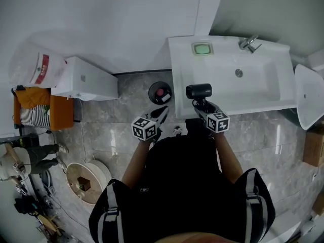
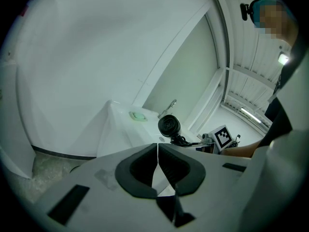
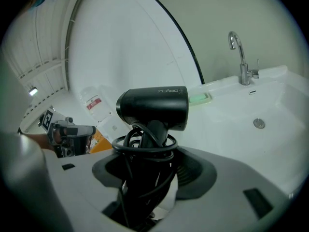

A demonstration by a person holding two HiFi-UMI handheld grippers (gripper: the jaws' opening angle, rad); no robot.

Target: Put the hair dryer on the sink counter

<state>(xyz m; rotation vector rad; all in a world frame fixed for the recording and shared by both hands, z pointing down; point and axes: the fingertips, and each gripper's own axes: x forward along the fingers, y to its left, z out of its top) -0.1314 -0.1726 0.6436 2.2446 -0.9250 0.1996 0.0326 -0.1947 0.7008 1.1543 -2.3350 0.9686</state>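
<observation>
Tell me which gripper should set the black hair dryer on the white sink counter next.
Right. The right gripper is clamped on the handle of the black hair dryer, at the front edge of the white sink counter. The left gripper is shut with nothing in it, and sits beside the counter, not over it.

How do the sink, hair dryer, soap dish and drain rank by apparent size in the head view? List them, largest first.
1. sink
2. hair dryer and soap dish: about alike; the hair dryer is nearer the camera, so I leave them unranked.
3. drain
</observation>
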